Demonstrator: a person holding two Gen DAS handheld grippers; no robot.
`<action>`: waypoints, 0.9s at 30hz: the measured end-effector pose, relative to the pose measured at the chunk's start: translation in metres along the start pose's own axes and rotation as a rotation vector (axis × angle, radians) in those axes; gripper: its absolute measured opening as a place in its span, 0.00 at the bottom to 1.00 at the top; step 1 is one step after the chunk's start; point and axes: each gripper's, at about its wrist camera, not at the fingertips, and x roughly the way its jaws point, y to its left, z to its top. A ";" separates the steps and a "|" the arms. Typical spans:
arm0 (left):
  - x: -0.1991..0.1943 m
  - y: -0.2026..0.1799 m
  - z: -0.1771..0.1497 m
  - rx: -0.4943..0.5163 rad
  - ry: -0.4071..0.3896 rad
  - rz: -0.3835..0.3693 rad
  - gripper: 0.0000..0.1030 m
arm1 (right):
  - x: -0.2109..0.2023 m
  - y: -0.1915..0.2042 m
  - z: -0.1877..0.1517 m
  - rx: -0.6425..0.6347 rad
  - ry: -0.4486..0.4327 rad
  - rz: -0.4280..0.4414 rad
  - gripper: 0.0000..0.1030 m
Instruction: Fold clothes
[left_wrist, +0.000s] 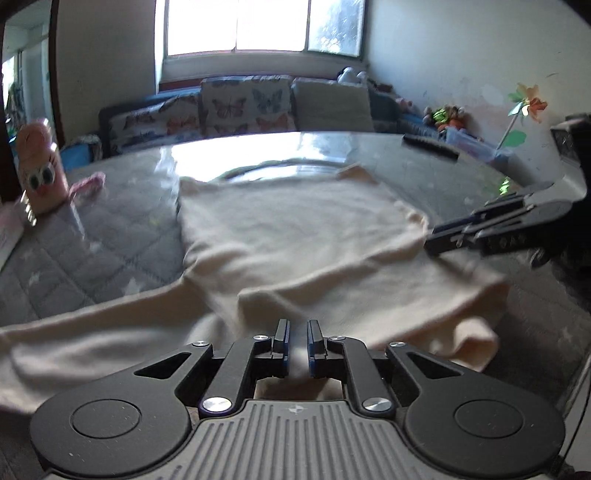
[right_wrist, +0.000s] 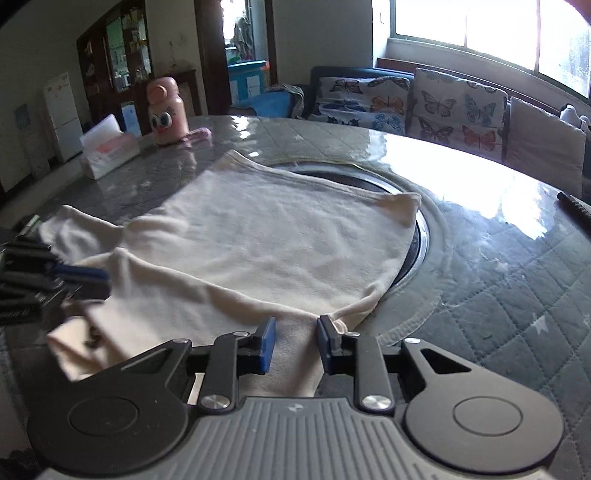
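Note:
A cream garment lies spread on the round table, with a sleeve trailing off to the left in the left wrist view. My left gripper is shut on a fold of its near edge, and cloth fills the narrow gap between the jaws. The left gripper also shows at the left edge of the right wrist view. My right gripper sits at the garment's near right corner. Its jaws stand apart with cloth lying between them, and the hem bunches at the right finger. In the left wrist view the right gripper rests at the cloth's right edge.
A pink bottle with cartoon eyes and a tissue box stand at the table's far left. A black remote lies at the far right. A round metal-rimmed recess sits mid-table, partly under the garment. A sofa with butterfly cushions stands beyond.

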 end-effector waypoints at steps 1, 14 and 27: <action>-0.003 0.002 -0.001 -0.009 -0.005 -0.005 0.11 | 0.002 0.000 0.000 -0.002 0.000 -0.004 0.23; -0.019 0.021 0.000 -0.076 -0.050 0.047 0.18 | 0.008 0.033 0.006 -0.083 0.002 0.012 0.24; -0.074 0.111 -0.035 -0.302 -0.054 0.372 0.24 | 0.043 0.115 0.033 -0.240 -0.007 0.175 0.23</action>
